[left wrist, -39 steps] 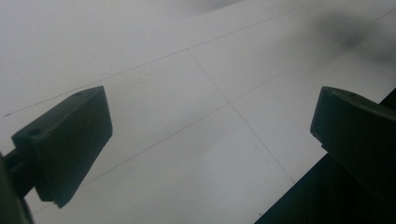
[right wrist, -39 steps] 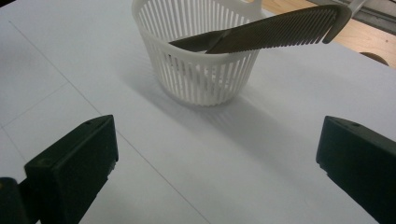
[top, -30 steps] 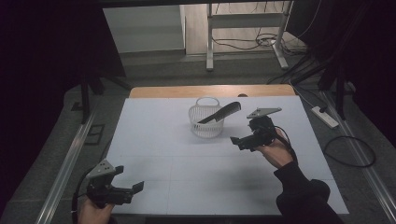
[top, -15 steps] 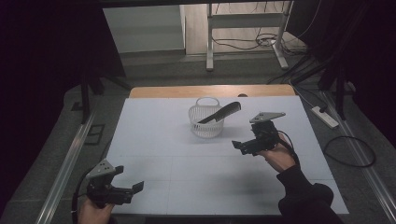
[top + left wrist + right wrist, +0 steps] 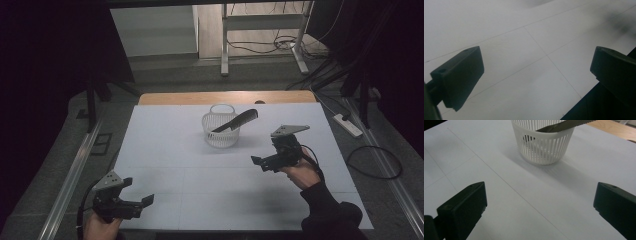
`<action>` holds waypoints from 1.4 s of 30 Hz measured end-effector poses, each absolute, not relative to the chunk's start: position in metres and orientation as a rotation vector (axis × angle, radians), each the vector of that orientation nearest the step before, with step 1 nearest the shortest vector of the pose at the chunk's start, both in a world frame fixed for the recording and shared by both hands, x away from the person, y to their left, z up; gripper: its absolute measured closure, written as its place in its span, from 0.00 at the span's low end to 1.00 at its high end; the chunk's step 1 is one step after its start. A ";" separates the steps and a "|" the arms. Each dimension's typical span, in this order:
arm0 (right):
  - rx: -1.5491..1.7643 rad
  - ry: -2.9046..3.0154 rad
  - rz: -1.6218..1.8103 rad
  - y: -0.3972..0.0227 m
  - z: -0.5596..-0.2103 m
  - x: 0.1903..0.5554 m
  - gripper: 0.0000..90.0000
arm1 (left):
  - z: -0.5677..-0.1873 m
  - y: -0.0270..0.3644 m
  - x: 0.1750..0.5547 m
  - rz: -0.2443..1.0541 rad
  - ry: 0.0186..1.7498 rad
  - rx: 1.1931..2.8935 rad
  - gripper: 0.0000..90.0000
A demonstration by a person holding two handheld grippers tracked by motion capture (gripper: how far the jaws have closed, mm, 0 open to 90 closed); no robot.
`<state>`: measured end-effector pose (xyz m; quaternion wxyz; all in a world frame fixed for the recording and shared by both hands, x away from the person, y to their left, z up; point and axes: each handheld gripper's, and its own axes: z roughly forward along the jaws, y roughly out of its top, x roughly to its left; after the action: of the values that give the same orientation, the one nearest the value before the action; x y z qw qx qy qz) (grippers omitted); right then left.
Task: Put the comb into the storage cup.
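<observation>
A white slatted basket [image 5: 220, 131] stands on the white table [image 5: 200, 165], slightly behind its middle. A dark comb [image 5: 236, 120] leans in it, one end sticking out over the right rim. In the right gripper view the basket [image 5: 543, 147] is ahead with the comb [image 5: 564, 125] across its top. My right gripper [image 5: 259, 162] hovers open to the basket's front right, with nothing between its jaws. My left gripper [image 5: 146, 201] is open at the table's front left corner, over bare table [image 5: 529, 50].
A wooden strip [image 5: 225, 97] runs along the table's far edge. A power strip [image 5: 347, 125] and cables lie on the floor to the right. Metal rails [image 5: 70, 180] flank the table. A white frame [image 5: 260, 22] stands behind.
My right gripper has drawn back from the basket toward the front of the table. The left gripper has stayed in place.
</observation>
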<state>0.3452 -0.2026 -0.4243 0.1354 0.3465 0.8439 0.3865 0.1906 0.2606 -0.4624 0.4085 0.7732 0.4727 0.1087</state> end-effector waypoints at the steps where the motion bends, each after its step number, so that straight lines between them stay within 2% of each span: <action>1: 1.001 2.443 1.121 -0.203 -0.424 0.344 0.00 | -0.462 0.261 0.191 0.274 1.191 1.948 0.00; 42: 1.010 2.430 1.109 -0.225 -0.425 0.309 0.00 | -0.462 0.261 0.190 0.277 1.196 1.946 0.00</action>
<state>0.3085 -0.2253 -0.4253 0.1425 0.3500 0.8423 0.3844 0.1903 0.2608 -0.4624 0.4079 0.7722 0.4746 0.1099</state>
